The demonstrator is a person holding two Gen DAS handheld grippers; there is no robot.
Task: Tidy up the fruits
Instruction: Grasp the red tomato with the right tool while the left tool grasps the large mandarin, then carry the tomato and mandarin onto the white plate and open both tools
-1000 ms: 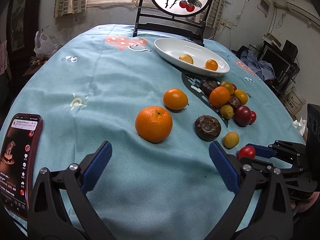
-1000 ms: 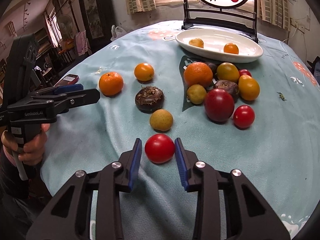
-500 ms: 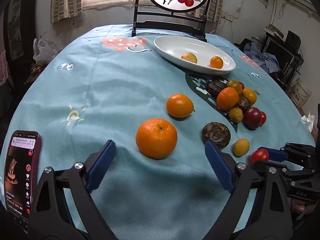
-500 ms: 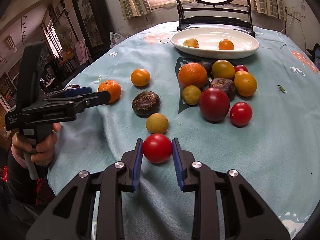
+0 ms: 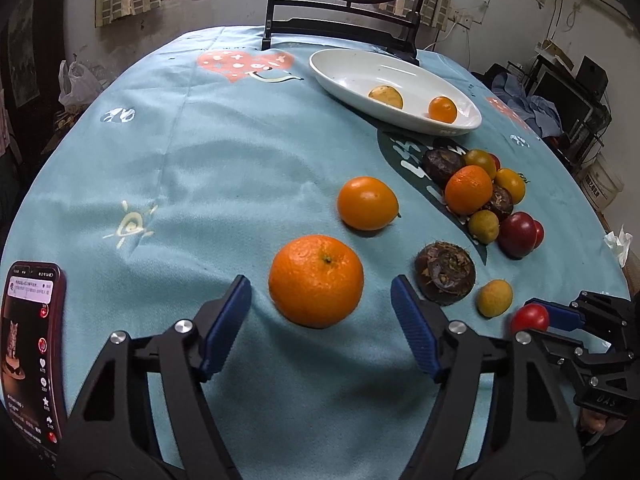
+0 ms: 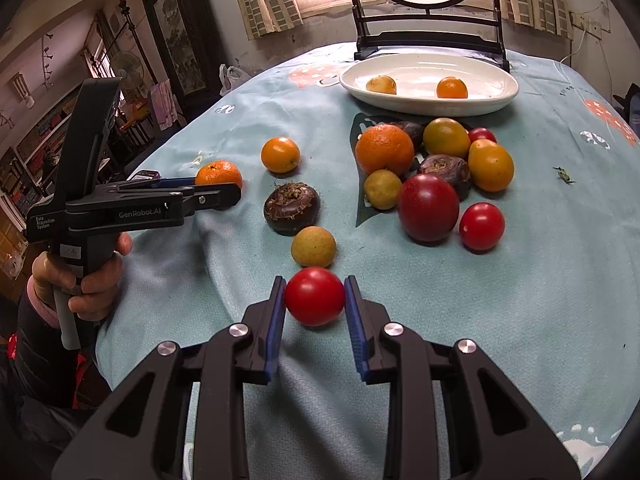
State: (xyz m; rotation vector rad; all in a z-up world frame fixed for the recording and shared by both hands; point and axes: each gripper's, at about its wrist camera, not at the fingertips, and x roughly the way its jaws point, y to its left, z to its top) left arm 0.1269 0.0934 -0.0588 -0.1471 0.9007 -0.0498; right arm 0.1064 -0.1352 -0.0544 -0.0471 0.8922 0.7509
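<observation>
My right gripper (image 6: 315,298) is shut on a small red tomato (image 6: 315,296) at the near edge of the table; it also shows in the left wrist view (image 5: 529,318). My left gripper (image 5: 320,300) is open, its blue pads on either side of a large orange (image 5: 316,280) without touching it. A white oval dish (image 5: 348,76) at the back holds a yellow fruit (image 5: 385,96) and a small orange fruit (image 5: 442,109). Several loose fruits (image 6: 428,168) lie in a pile in front of the dish.
A smaller orange fruit (image 5: 367,203), a dark brown fruit (image 5: 445,273) and a yellow fruit (image 5: 495,298) lie between the grippers. A phone (image 5: 30,340) lies at the table's left edge. A framed stand (image 5: 340,8) sits behind the dish.
My left gripper has moved forward until its pads flank the large orange. My right gripper has closed its pads onto the red tomato.
</observation>
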